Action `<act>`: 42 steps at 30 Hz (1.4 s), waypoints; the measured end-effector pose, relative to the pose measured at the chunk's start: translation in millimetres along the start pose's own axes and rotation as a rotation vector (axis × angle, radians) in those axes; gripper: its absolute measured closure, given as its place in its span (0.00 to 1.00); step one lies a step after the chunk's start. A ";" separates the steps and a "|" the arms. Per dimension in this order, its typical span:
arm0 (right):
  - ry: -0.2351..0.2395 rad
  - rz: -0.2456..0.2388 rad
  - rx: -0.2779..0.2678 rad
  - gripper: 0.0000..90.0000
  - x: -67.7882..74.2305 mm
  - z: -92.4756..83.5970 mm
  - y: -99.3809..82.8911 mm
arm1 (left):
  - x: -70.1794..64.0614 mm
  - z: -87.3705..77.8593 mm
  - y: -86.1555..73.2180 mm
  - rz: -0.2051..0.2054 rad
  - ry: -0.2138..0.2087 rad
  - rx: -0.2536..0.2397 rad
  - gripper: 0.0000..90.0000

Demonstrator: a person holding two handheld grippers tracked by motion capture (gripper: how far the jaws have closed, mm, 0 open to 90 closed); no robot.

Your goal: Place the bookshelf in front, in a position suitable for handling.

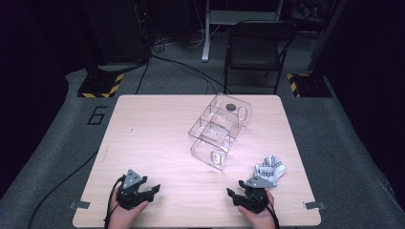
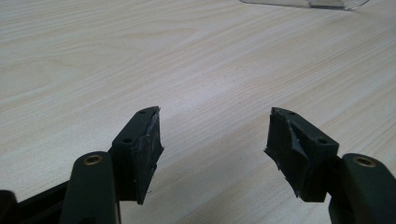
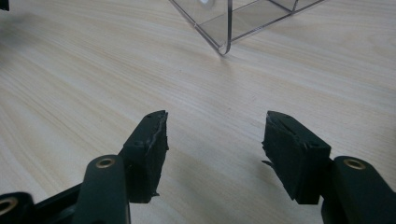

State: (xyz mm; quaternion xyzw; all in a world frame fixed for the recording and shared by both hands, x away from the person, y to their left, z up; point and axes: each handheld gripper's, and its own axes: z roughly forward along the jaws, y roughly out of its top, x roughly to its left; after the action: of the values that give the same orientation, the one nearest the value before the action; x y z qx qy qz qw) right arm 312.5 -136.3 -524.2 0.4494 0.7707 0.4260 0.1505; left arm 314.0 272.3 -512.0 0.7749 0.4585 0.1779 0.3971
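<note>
A clear plastic organiser box point(image 1: 217, 130) with several compartments lies tilted near the middle of the light wooden table point(image 1: 153, 138); a small dark round thing point(image 1: 231, 107) sits in its far compartment. A white patterned glove point(image 1: 270, 168) lies at the front right. My left gripper point(image 1: 152, 192) rests near the front edge at the left, open, with bare wood between its pads point(image 2: 148, 149). At the front right my right gripper point(image 1: 232, 196) is open too, just in front of the glove. The box's near corner point(image 3: 224, 46) stands ahead of its empty jaws.
A black folding chair point(image 1: 258, 45) stands behind the table, with stands and cables on the grey floor. Yellow-black striped bases point(image 1: 98, 88) sit at the far corners. Tape tabs point(image 1: 79, 205) mark the table's front corners. The box's edge point(image 2: 303, 3) shows far ahead in the left gripper view.
</note>
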 end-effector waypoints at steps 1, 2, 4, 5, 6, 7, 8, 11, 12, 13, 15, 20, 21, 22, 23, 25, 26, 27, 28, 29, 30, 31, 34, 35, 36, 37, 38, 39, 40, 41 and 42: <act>0.003 -0.002 0.002 0.44 0.3 0.5 -0.7 | -0.5 0.2 -0.1 0.003 0.004 0.002 0.39; 0.000 -0.012 0.004 0.43 0.1 1.4 -1.7 | -1.2 0.7 0.0 0.005 0.008 0.000 0.39; 0.008 -0.013 0.014 0.42 0.8 1.0 -1.7 | -0.7 0.7 1.0 0.011 0.006 0.006 0.39; 0.001 -0.024 0.005 0.42 0.9 1.0 -0.6 | -0.6 1.4 0.9 0.009 0.009 0.000 0.39; -0.003 -0.020 0.005 0.42 1.8 0.1 0.0 | -0.4 1.4 0.8 0.014 0.013 0.001 0.39; -0.002 -0.021 -0.004 0.42 3.0 -1.0 1.3 | 0.1 0.5 0.7 0.015 0.007 0.007 0.39; -0.002 -0.021 -0.004 0.42 3.0 -1.0 1.3 | 0.1 0.5 0.7 0.015 0.007 0.007 0.39; 0.009 -0.048 -0.007 0.46 6.1 -3.1 4.3 | 1.4 -3.5 -0.6 0.011 0.004 0.005 0.40; 0.011 -0.050 -0.006 0.46 7.6 -2.8 4.7 | 1.4 -3.9 -0.7 0.005 0.005 -0.002 0.40; 0.011 -0.055 -0.005 0.46 8.7 -2.6 5.1 | 1.3 -4.5 -0.5 -0.006 0.007 -0.014 0.40; 0.023 -0.065 0.001 0.45 11.1 -2.6 6.0 | 1.4 -6.4 0.0 -0.005 0.003 -0.015 0.41; 0.033 -0.083 0.014 0.37 13.2 -3.0 9.7 | 1.1 -6.8 -0.4 -0.003 0.006 -0.019 0.41; 0.036 -0.071 0.012 0.37 14.3 -3.5 10.8 | 1.0 -7.7 -0.7 -0.008 0.005 -0.019 0.41; 0.040 -0.079 0.013 0.37 13.9 -4.2 12.5 | 1.0 -8.2 -1.3 -0.013 0.007 -0.024 0.41; 0.045 -0.088 0.015 0.38 13.6 -4.6 14.4 | 1.6 -9.0 -1.6 -0.015 0.006 -0.022 0.41; 0.063 -0.087 0.030 0.47 14.1 -5.4 19.2 | 3.2 -10.2 -1.8 -0.024 0.012 -0.027 0.41; 0.072 -0.090 0.037 0.47 13.7 -5.2 21.5 | 4.5 -11.0 -1.7 -0.032 0.005 -0.030 0.41; 0.083 -0.089 0.039 0.48 13.2 -5.7 25.4 | 4.3 -10.8 -1.9 -0.039 0.015 -0.044 0.41; 0.096 -0.092 0.025 0.48 13.0 -6.2 28.7 | 4.6 -12.1 -1.6 -0.037 0.010 -0.037 0.41; 0.103 -0.097 0.020 0.48 13.5 -6.1 31.9 | 4.9 -12.2 -1.5 -0.029 0.012 -0.039 0.41; 0.100 -0.115 0.020 0.47 14.2 -5.9 35.3 | 5.0 -12.4 -1.5 -0.027 0.011 -0.035 0.41; 0.083 -0.133 0.023 0.46 14.9 -5.8 38.8 | 4.6 -12.2 -1.6 -0.031 0.012 -0.034 0.41; 0.078 -0.139 0.007 0.49 17.0 -5.2 48.4 | 4.3 -9.8 -1.6 -0.029 0.008 -0.025 0.41; 0.070 -0.137 -0.003 0.49 17.9 -5.3 51.4 | 3.8 -8.4 -2.0 -0.030 0.015 -0.037 0.41; 0.069 -0.141 -0.007 0.49 18.2 -5.2 53.8 | 3.6 -8.1 -1.8 -0.028 0.011 -0.033 0.41; 0.064 -0.150 -0.008 0.49 18.5 -5.0 57.5 | 3.5 -8.2 -1.7 -0.027 0.005 -0.028 0.41; 0.060 -0.150 -0.009 0.49 19.3 -4.4 60.0 | 3.5 -8.2 -1.7 -0.026 0.004 -0.025 0.41; 0.056 -0.158 -0.017 0.49 19.3 -3.4 62.4 | 3.8 -8.4 -1.7 -0.024 0.003 -0.022 0.41; 0.056 -0.160 -0.017 0.49 19.6 -2.7 64.1 | 3.7 -8.3 -1.8 -0.024 0.002 -0.023 0.41; 0.040 -0.169 -0.025 0.49 19.9 -1.5 66.6 | 3.7 -8.7 -1.7 -0.022 0.001 -0.020 0.41; 0.032 -0.178 -0.034 0.49 20.1 -0.5 68.4 | 3.6 -8.8 -1.7 -0.022 0.000 -0.020 0.41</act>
State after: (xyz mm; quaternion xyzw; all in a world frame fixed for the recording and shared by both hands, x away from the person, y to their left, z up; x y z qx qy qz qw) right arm 339.7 -104.1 -466.7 0.3697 0.8025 0.4311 0.1832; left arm 309.3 279.8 -508.1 0.7659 0.4650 0.1782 0.4067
